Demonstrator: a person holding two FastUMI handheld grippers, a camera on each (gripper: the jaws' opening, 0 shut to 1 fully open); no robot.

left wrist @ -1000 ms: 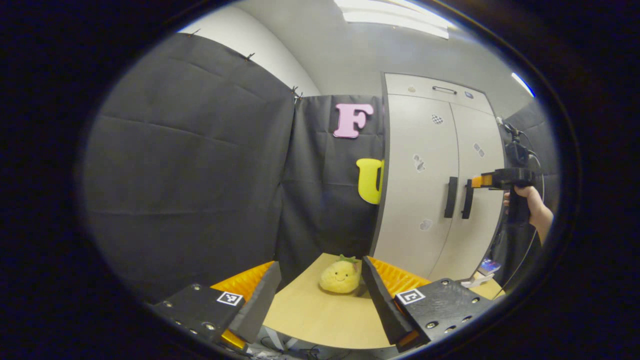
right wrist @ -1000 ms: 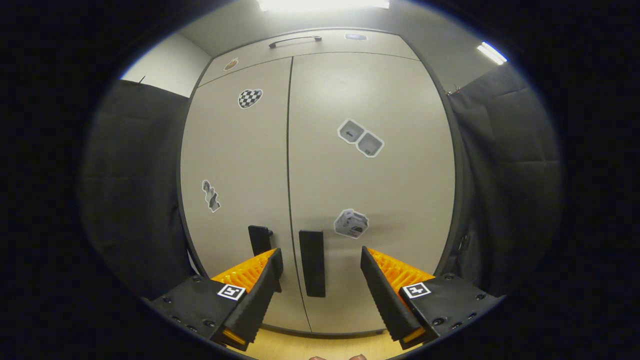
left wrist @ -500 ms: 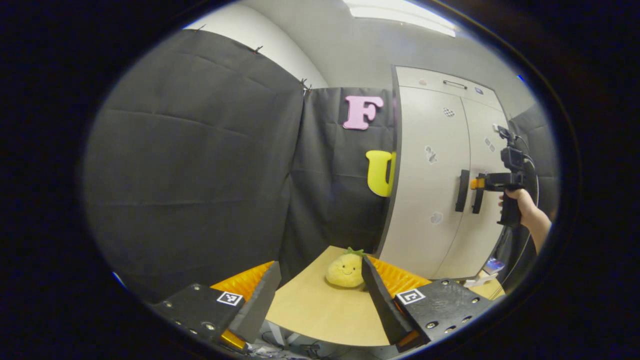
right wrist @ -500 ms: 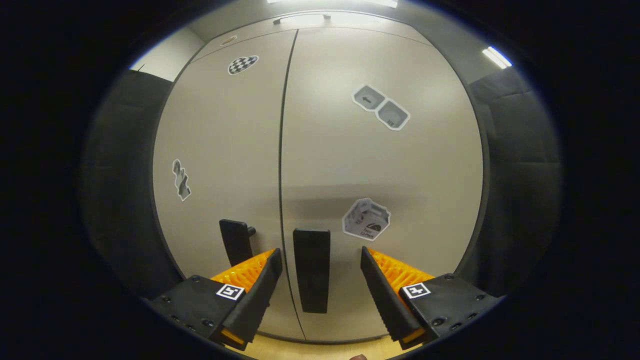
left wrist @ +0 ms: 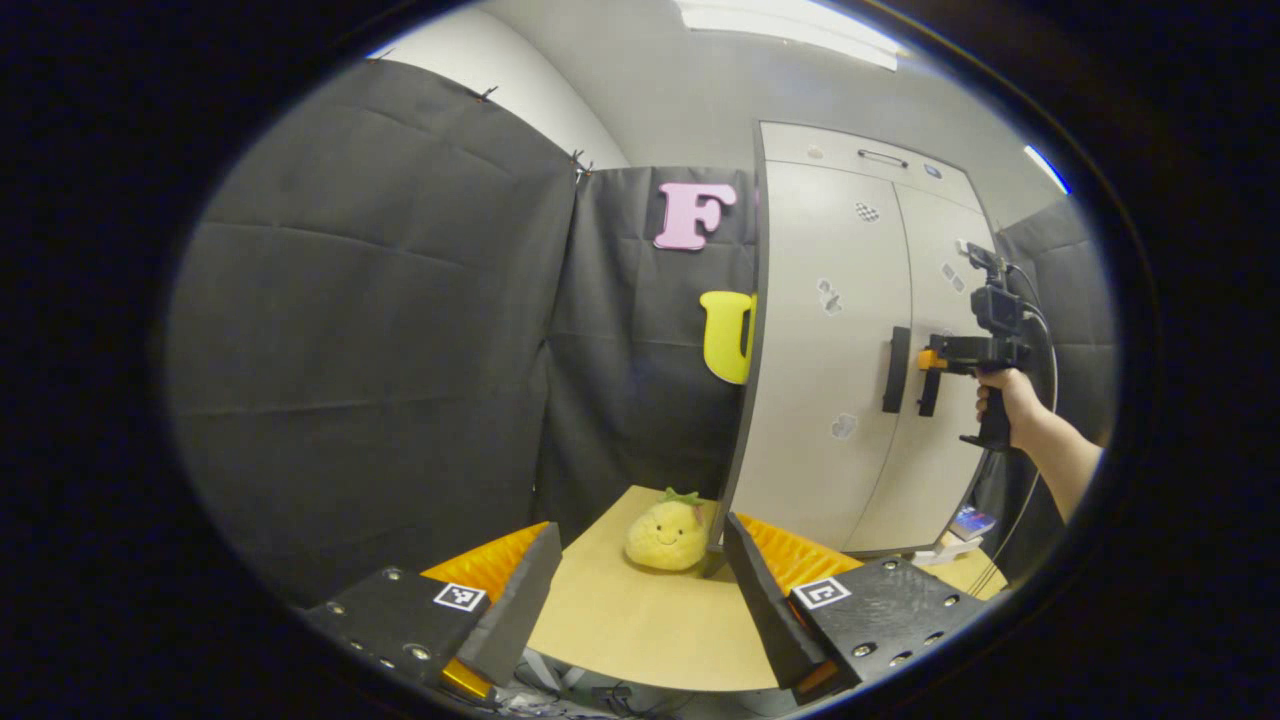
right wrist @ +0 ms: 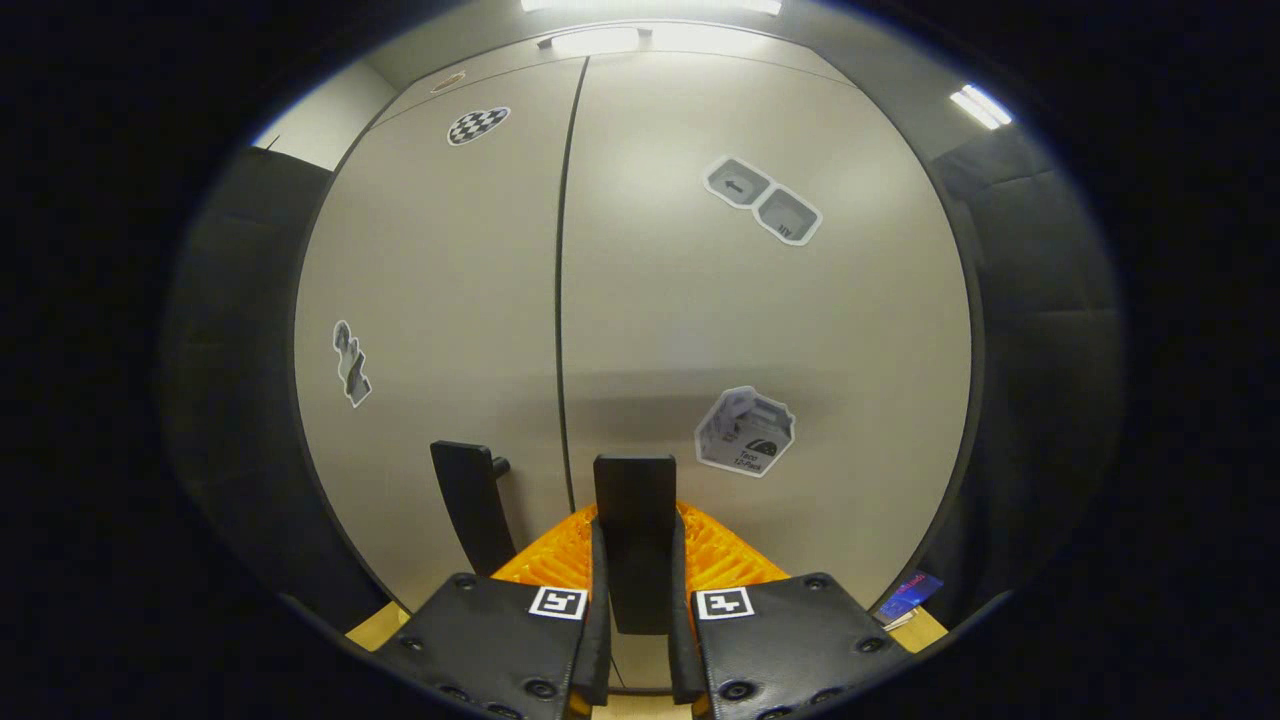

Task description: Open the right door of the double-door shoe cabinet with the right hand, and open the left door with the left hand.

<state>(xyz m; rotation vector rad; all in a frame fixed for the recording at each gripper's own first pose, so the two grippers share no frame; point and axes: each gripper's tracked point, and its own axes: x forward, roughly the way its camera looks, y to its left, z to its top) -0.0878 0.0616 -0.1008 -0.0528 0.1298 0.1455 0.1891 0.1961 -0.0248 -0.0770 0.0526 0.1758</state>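
Observation:
The pale shoe cabinet (right wrist: 700,300) stands straight ahead in the right gripper view, both doors closed. My right gripper (right wrist: 636,610) is shut on the right door's dark vertical handle (right wrist: 635,500). The left door's handle (right wrist: 468,500) stands free beside it. In the left gripper view the cabinet (left wrist: 830,330) is off to the right, and a hand holds the right gripper (left wrist: 928,360) at the right door handle (left wrist: 930,385), beside the left door handle (left wrist: 897,368). My left gripper (left wrist: 640,600) hangs open over the wooden table (left wrist: 650,630), well away from the cabinet.
A yellow plush fruit toy (left wrist: 667,532) sits on the table near the cabinet's left corner. Black cloth walls (left wrist: 380,330) close in the left and back sides. A cable (left wrist: 1040,470) hangs from the right gripper. Small items (left wrist: 965,525) lie at the cabinet's right foot.
My right gripper closed its fingers on the right door handle after moving in around it. The left gripper view swung slightly; the left gripper stayed open.

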